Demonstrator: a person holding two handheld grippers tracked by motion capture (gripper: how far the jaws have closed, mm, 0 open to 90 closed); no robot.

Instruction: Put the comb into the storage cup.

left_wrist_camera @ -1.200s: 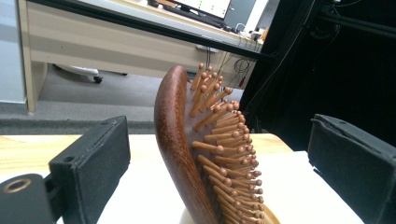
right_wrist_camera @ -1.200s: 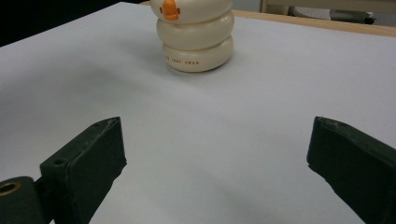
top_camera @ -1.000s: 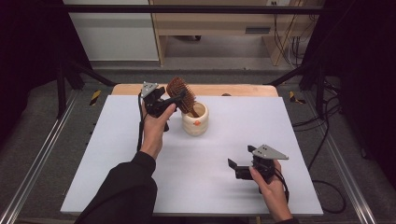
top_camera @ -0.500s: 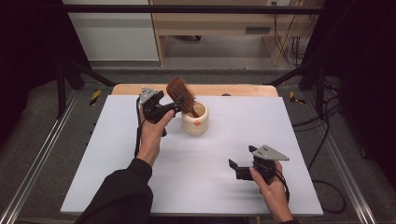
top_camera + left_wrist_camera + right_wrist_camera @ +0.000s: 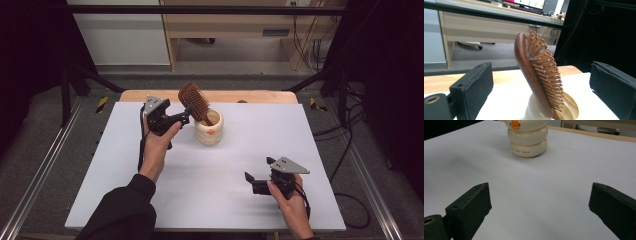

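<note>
A brown wooden hairbrush (image 5: 194,101) stands head-up and leaning in a cream ribbed cup (image 5: 209,129) with an orange mark, at the back middle of the white table (image 5: 120,165). My left gripper (image 5: 181,118) is just left of the brush, open, its jaws pointing at it. In the left gripper view the brush (image 5: 534,75) rises from the cup (image 5: 570,107) ahead of the wide-open left gripper (image 5: 540,66), apart from both jaws. My right gripper (image 5: 258,169) is held open near the front right. The right gripper view has the cup (image 5: 527,140) far beyond the open right gripper (image 5: 539,186).
A wooden strip (image 5: 260,96) runs along the table's far edge. Metal rails (image 5: 45,165) flank the table on both sides. A desk and cables stand on the floor behind.
My left gripper has drawn back slightly to the left, away from the brush. The brush stays in the cup. The right gripper has not moved.
</note>
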